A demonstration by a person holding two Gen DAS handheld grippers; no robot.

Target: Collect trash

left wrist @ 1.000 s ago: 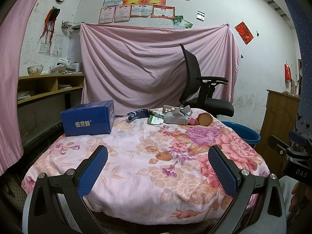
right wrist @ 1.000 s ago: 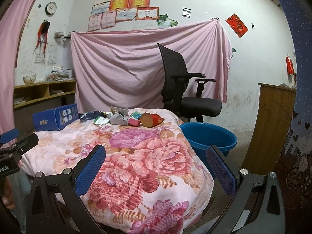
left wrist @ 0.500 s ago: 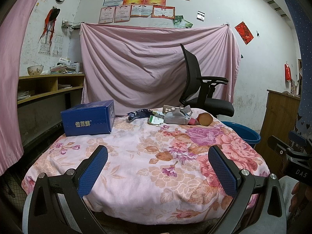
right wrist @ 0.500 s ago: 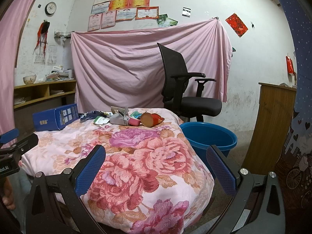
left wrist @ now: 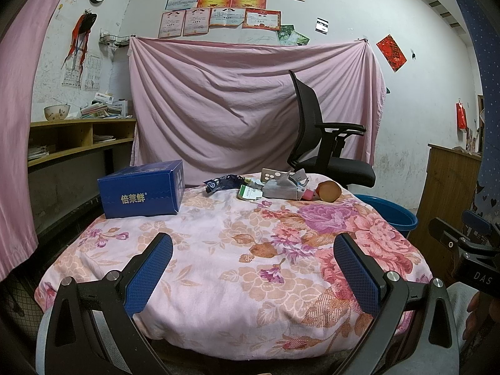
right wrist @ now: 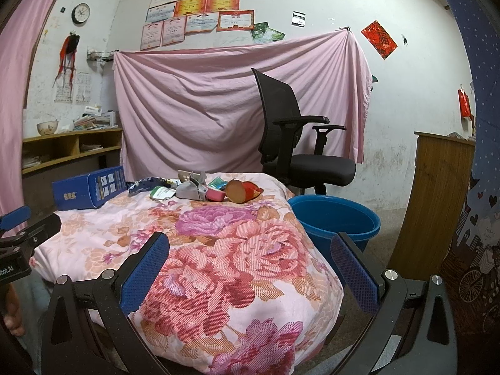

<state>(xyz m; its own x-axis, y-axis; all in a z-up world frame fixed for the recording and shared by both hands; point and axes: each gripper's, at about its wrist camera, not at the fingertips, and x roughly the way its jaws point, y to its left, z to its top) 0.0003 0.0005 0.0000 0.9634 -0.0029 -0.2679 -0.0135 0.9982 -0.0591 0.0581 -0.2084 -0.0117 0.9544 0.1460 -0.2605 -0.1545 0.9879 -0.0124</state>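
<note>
A pile of trash [left wrist: 272, 186] lies at the far side of a round table under a floral cloth [left wrist: 237, 250]: a dark blue wrapper [left wrist: 223, 182], a green-white packet [left wrist: 248, 193], a crumpled grey carton [left wrist: 279, 190], a pink item and a brown round piece [left wrist: 328, 191]. The same trash pile [right wrist: 200, 189] shows in the right wrist view, with a red packet [right wrist: 251, 191]. A blue basin [right wrist: 334, 220] stands on the floor right of the table. My left gripper [left wrist: 251, 268] is open at the near table edge. My right gripper [right wrist: 250, 268] is open over the table's right edge. Both hold nothing.
A blue box [left wrist: 142, 189] stands at the table's left. A black office chair [left wrist: 325, 150] is behind the table, before a pink sheet [left wrist: 250, 106]. Wooden shelves [left wrist: 72, 143] run along the left wall. A wooden cabinet [right wrist: 437, 193] stands at the right.
</note>
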